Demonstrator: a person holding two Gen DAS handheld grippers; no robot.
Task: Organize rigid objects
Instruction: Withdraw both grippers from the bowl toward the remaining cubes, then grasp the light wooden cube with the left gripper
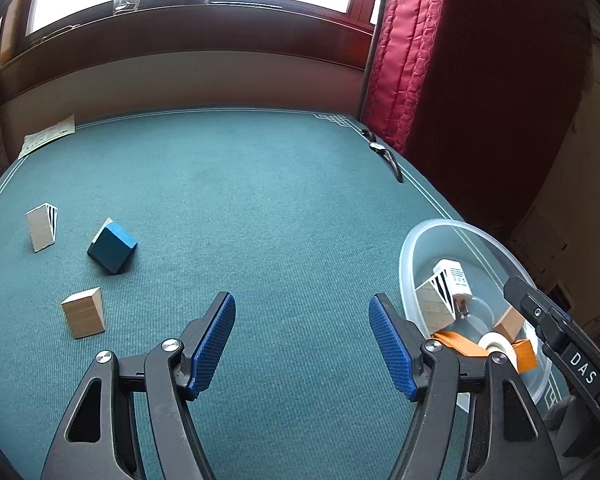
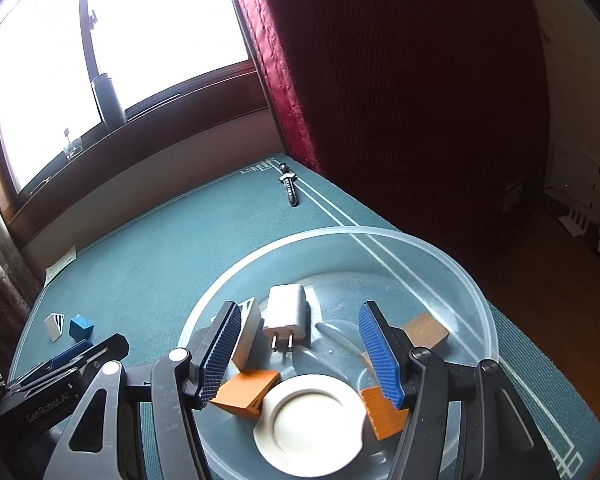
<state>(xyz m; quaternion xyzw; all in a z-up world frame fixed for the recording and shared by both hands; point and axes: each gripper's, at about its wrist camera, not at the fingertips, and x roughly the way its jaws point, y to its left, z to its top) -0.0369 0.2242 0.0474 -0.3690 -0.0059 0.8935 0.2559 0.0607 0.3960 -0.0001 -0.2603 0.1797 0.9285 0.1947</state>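
Note:
A clear plastic bowl (image 2: 466, 280) on the green table holds a white charger plug (image 2: 286, 308), a white tape roll (image 2: 308, 416), orange blocks (image 2: 246, 394), a brown block (image 2: 426, 330) and a striped wooden wedge (image 2: 248, 320). My right gripper (image 2: 300, 346) is open and empty above the bowl. My left gripper (image 1: 302, 334) is open and empty over bare felt, left of the bowl (image 1: 420, 240). Loose on the table to its left lie a blue cube (image 1: 113, 249), a plain wooden block (image 1: 84, 312) and a striped wedge (image 1: 42, 226).
A wristwatch (image 1: 384, 152) lies by the table's far right edge, next to a red curtain (image 1: 412, 52). A paper card (image 1: 48, 136) lies at the far left corner. The window sill (image 1: 180, 20) runs behind the table.

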